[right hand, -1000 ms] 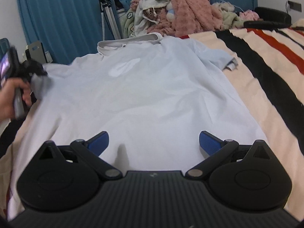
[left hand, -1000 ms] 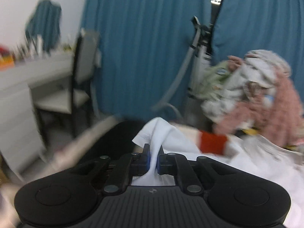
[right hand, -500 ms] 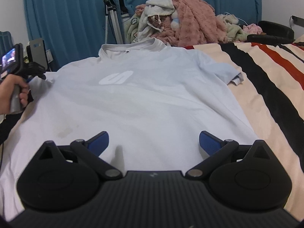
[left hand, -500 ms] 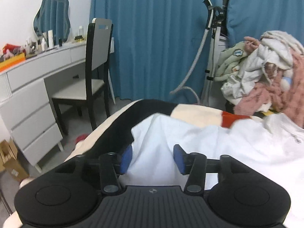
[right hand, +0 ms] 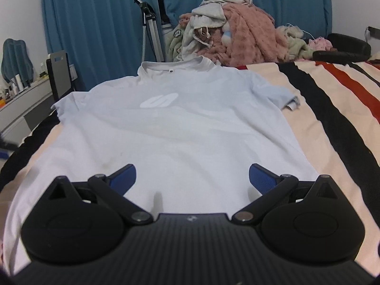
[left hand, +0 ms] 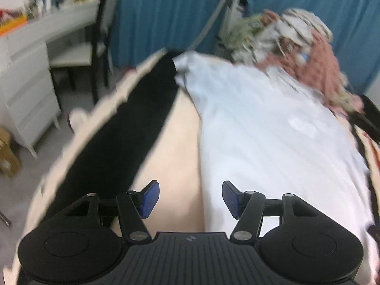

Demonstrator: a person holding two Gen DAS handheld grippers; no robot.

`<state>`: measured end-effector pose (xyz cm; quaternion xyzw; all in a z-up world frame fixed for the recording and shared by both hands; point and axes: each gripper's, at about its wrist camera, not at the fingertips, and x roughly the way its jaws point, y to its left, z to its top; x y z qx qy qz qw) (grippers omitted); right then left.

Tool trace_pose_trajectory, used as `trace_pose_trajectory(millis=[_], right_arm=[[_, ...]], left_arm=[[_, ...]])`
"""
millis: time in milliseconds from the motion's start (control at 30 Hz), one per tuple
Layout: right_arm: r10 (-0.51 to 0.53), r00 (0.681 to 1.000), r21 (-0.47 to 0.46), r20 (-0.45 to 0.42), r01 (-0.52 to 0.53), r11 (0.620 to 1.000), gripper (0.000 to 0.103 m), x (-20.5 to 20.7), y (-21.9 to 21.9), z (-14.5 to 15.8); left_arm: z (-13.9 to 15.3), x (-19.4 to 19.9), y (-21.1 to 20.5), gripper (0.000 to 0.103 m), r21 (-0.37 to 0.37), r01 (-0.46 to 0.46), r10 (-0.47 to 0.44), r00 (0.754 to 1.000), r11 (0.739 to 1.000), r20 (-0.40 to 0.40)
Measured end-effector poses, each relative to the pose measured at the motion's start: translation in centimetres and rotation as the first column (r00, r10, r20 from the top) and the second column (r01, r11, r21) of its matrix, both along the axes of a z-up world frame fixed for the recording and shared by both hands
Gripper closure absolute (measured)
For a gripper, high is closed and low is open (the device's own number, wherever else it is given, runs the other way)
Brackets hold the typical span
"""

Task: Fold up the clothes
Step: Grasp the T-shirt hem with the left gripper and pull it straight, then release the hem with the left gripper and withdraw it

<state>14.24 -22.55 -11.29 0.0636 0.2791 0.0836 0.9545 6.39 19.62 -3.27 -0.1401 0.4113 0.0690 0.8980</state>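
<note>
Clearly nothing is folded yet: the white T-shirt (right hand: 180, 128) lies spread flat, front up, on the striped bedspread (right hand: 332, 123), collar toward the pile of clothes (right hand: 232, 35) at the far end. Starting at the left, the left wrist view is smeared with blur, so fine detail is unreliable, but the left gripper (left hand: 190, 198) plainly has its blue pads (left hand: 149, 198) spread wide with nothing between them. It hangs above the shirt's left side edge, one finger over bare cream bedspread and the other over white cloth; whether it touches the fabric I cannot tell. The shirt's left sleeve (right hand: 68, 102) sits at the bed's edge, beside the black stripe, with the chair (left hand: 95, 45) and dresser (left hand: 26, 76) beyond it on the floor side. Moving right, the right gripper (right hand: 192, 178) is also wide open and empty, poised near the hem at about the shirt's middle, with the pale chest logo (right hand: 159, 101) ahead of it. Further right, the right sleeve (right hand: 277, 95) is slightly crumpled at its cuff. The likely next step is a grab at hem or side edge, and the risks follow from that: a shallow pinch could catch only the top layer, so the shirt would open instead of folding; a deep one could snag the bedspread too; and uneven lifting by the two sides would skew the crease.
</note>
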Motion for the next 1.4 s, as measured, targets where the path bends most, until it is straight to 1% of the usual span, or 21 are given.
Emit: trace_pose_trajectory(millis=[67, 133, 267, 300, 433, 500, 567, 633, 667, 700, 800, 900, 1000, 1067, 1100, 1133, 1167, 1233, 1300, 1333, 1400], right_arm=[[-0.007, 1.000, -0.003, -0.007, 0.007, 1.000, 0.000, -0.9, -0.2, 0.3], [-0.009, 1.000, -0.019, 0.006, 0.009, 1.000, 0.000, -1.6, -0.2, 0.5], [-0.016, 1.000, -0.038, 0.017, 0.017, 0.999, 0.000, -1.8, -0.1, 0.5], [-0.017, 1.000, -0.047, 0.018, 0.018, 0.999, 0.000, -1.7, 0.0, 0.4], [-0.016, 1.000, -0.088, 0.010, 0.017, 0.996, 0.000, -1.3, 0.4, -0.1], [-0.007, 1.000, -0.091, 0.000, 0.007, 0.996, 0.000, -1.3, 0.5, -0.4], [0.004, 1.000, -0.082, -0.008, -0.005, 0.997, 0.000, -1.3, 0.5, -0.4], [0.015, 1.000, -0.073, -0.011, -0.015, 0.997, 0.000, -1.4, 0.6, -0.4], [0.017, 1.000, -0.072, -0.010, -0.018, 0.997, 0.000, -1.4, 0.7, -0.4], [0.019, 1.000, -0.069, -0.010, -0.020, 0.997, 0.000, -1.4, 0.7, -0.3], [0.025, 1.000, -0.059, -0.009, -0.025, 0.998, 0.000, -1.3, 0.8, -0.2], [0.025, 1.000, -0.045, -0.005, -0.025, 0.999, 0.000, -1.2, 0.7, -0.1], [0.024, 1.000, -0.030, 0.002, -0.024, 0.999, 0.000, -1.3, 0.7, 0.2], [0.025, 1.000, -0.016, 0.006, -0.024, 1.000, 0.000, -1.4, 0.5, 0.4], [0.022, 1.000, -0.008, 0.010, -0.022, 1.000, 0.000, -1.4, 0.4, 0.5], [0.019, 1.000, 0.000, 0.016, -0.019, 1.000, 0.000, -1.4, 0.3, 0.7], [0.016, 1.000, 0.007, 0.021, -0.016, 1.000, 0.000, -1.5, 0.2, 0.9], [0.009, 0.999, 0.020, 0.035, -0.010, 1.000, 0.000, -1.5, -0.1, 1.2], [0.004, 0.999, 0.021, 0.051, -0.005, 1.000, 0.000, -1.6, -0.3, 1.4], [0.001, 0.998, 0.021, 0.060, -0.003, 1.000, 0.000, -1.7, -0.4, 1.6], [-0.002, 0.997, 0.014, 0.082, 0.001, 1.000, 0.000, -1.8, -0.5, 1.8]], left_arm=[[-0.5, -1.5, -0.6, 0.044, 0.002, 0.057, -0.057, 0.994, 0.998, -0.090], [-1.1, -2.3, -2.1, 0.044, -0.012, 0.157, -0.156, 0.968, 0.988, -0.195], [-0.9, -3.3, -4.4, 0.045, 0.025, 0.262, -0.242, 0.921, 0.965, -0.306], [-1.1, -3.1, -5.0, 0.046, 0.019, 0.296, -0.273, 0.901, 0.955, -0.336], [-2.2, -3.3, -6.8, 0.057, 0.057, 0.400, -0.330, 0.820, 0.915, -0.467], [-2.6, -3.6, -7.3, 0.058, 0.052, 0.441, -0.352, 0.779, 0.896, -0.519], [-3.0, -3.9, -7.8, 0.074, 0.047, 0.480, -0.372, 0.734, 0.876, -0.568], [-2.8, -4.6, -7.9, 0.092, 0.063, 0.519, -0.384, 0.703, 0.852, -0.599], [-2.7, -4.9, -7.9, 0.095, 0.070, 0.537, -0.389, 0.688, 0.841, -0.613], [-2.4, -5.2, -7.7, 0.098, 0.073, 0.543, -0.389, 0.681, 0.836, -0.620], [-1.4, -6.2, -7.2, 0.098, 0.082, 0.561, -0.387, 0.662, 0.824, -0.642], [0.0, -7.5, -6.9, 0.095, 0.109, 0.555, -0.373, 0.678, 0.824, -0.633], [1.4, -8.5, -6.6, 0.082, 0.136, 0.564, -0.384, 0.699, 0.814, -0.604], [2.3, -8.8, -6.5, 0.065, 0.151, 0.554, -0.385, 0.724, 0.818, -0.572], [2.9, -8.9, -6.4, 0.054, 0.162, 0.546, -0.381, 0.739, 0.822, -0.556], [3.5, -8.9, -6.4, 0.050, 0.175, 0.540, -0.382, 0.755, 0.823, -0.533], [4.2, -9.1, -6.7, 0.049, 0.190, 0.536, -0.391, 0.777, 0.823, -0.494], [5.9, -9.0, -7.0, 0.037, 0.218, 0.510, -0.396, 0.821, 0.832, -0.411], [7.8, -8.8, -7.6, 0.033, 0.241, 0.475, -0.397, 0.865, 0.847, -0.308], [8.6, -8.9, -8.3, 0.025, 0.246, 0.454, -0.397, 0.884, 0.856, -0.248], [10.3, -9.1, -9.6, 0.021, 0.252, 0.412, -0.392, 0.911, 0.876, -0.127]])
